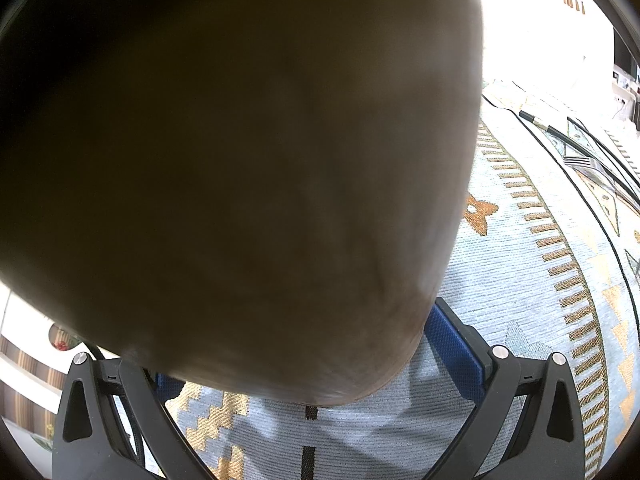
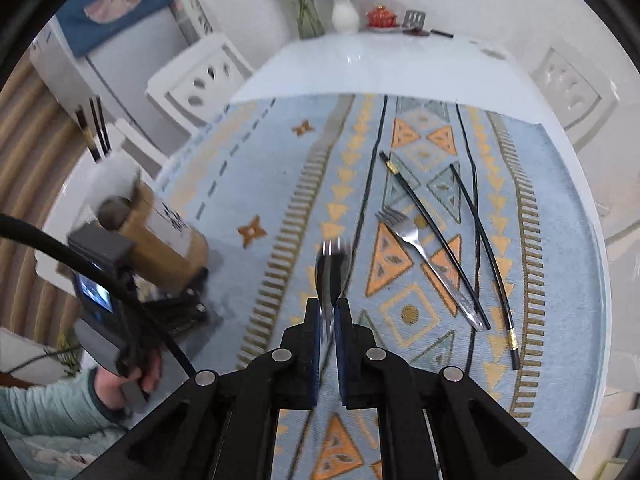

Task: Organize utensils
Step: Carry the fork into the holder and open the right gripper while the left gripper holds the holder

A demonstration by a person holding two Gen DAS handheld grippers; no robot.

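Right claw (image 2: 329, 312) of mine clamped on a fork (image 2: 330, 268), left claw (image 2: 176, 296) at nine o'clock gripping the wooden holder (image 2: 168, 240), second fork (image 2: 424, 256) and chopsticks (image 2: 436, 240) at two o'clock on the tabletop (image 2: 360, 68).

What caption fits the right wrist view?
Right gripper holds a fork above the mat.

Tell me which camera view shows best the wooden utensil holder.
The right wrist view: the whole wooden utensil holder shows there, tilted in the left tongs, with chopsticks sticking out. In the left wrist view it is only a dark blurred mass that fills most of the picture.
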